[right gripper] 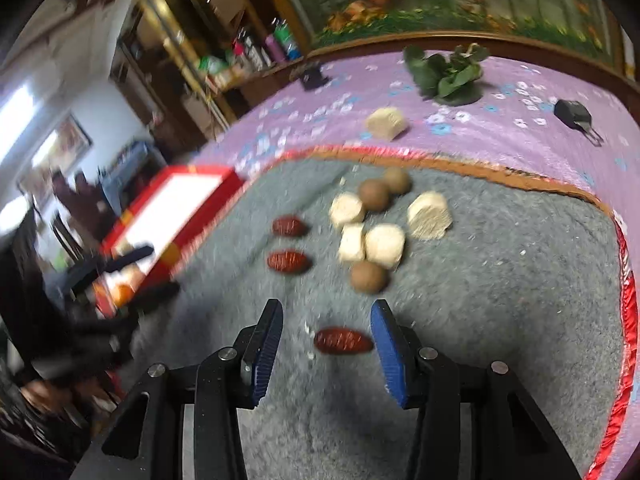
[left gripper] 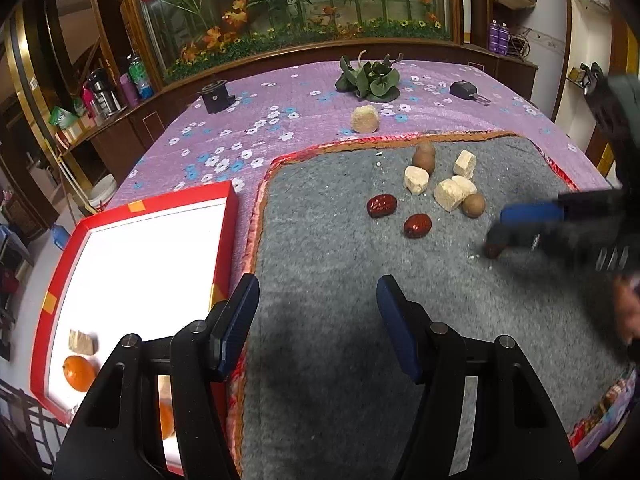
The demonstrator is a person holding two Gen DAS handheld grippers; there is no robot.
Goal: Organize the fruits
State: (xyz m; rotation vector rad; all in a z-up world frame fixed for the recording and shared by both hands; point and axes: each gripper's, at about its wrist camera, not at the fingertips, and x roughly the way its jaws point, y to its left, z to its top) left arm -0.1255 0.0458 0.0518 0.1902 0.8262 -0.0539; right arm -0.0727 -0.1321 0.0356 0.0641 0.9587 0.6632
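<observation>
On the grey mat lie red dates, brown round fruits and pale blocks. My left gripper is open and empty over the mat's left edge, beside the red box with a white floor, which holds an orange and a pale block. My right gripper is open, its jaws on either side of a red date on the mat. It shows blurred in the left wrist view. Two more dates lie beyond.
A purple flowered cloth covers the table. On it are a pale block, green leaves, a black stand and a small black device. Shelves with bottles stand at the left.
</observation>
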